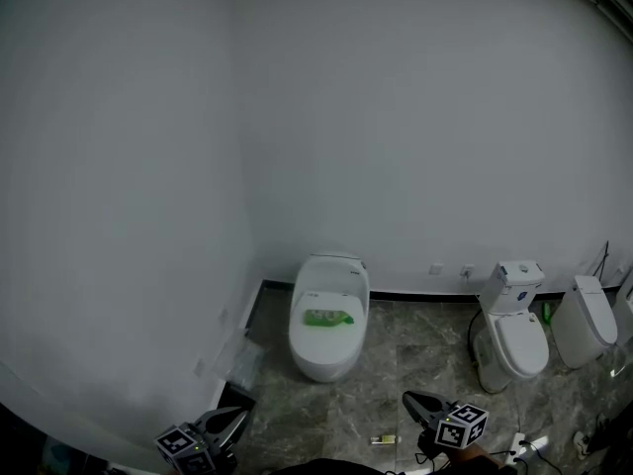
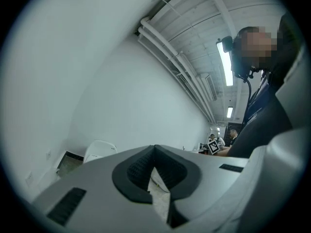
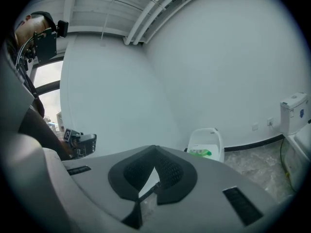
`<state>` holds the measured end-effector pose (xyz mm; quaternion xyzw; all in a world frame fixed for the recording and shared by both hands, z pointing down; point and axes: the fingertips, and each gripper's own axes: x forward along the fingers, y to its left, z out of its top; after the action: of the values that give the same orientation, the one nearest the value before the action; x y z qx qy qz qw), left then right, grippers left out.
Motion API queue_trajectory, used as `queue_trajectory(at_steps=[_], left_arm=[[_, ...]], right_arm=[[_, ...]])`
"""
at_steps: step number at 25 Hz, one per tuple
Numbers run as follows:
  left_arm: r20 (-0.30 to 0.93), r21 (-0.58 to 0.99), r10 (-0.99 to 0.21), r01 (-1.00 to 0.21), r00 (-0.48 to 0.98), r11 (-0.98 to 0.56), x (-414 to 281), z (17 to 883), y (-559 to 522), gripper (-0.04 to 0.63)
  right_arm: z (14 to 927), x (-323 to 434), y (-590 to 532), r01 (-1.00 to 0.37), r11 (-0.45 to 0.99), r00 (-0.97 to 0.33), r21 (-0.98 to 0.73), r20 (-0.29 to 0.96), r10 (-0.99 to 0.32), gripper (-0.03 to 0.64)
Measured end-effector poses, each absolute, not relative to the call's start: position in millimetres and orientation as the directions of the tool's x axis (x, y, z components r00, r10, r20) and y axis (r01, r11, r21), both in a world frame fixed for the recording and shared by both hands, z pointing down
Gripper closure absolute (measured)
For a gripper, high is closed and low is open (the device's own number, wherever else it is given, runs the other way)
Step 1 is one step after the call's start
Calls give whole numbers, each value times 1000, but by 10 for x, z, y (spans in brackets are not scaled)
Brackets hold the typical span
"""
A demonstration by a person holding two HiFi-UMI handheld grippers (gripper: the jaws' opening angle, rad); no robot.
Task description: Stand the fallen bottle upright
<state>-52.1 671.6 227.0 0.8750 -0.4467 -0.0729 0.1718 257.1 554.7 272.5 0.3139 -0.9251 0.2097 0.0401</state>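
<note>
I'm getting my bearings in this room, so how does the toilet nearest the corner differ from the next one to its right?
The corner toilet is a low rounded shell with no separate tank; the next toilet has a boxy tank behind it. A green thing shows on the corner toilet; the next toilet's lid is plain white. Both are white and stand on the grey stone floor against the wall.

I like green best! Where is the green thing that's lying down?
In the head view, left of centre, the green thing lies on the lid of the leftmost white toilet, left of the toilet with a tank.
</note>
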Motion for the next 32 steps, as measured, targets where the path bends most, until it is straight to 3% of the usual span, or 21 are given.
queue_trajectory(at_steps=[8, 20, 32], left_arm=[[-7, 380, -736, -679, 677, -628, -968, 2266, 5410, 591], [-24, 364, -579, -532, 815, -764, -2285, 2265, 3174, 591], [21, 354, -637, -602, 770, -716, -1881, 2523, 1600, 591]], right_arm=[[2589, 2128, 4495, -672, 660, -738, -336, 226, -636, 601], [2411, 603, 2838, -751, 554, -643, -360, 205, -738, 595], [2900, 950, 1081, -709, 608, -696, -358, 215, -685, 592]])
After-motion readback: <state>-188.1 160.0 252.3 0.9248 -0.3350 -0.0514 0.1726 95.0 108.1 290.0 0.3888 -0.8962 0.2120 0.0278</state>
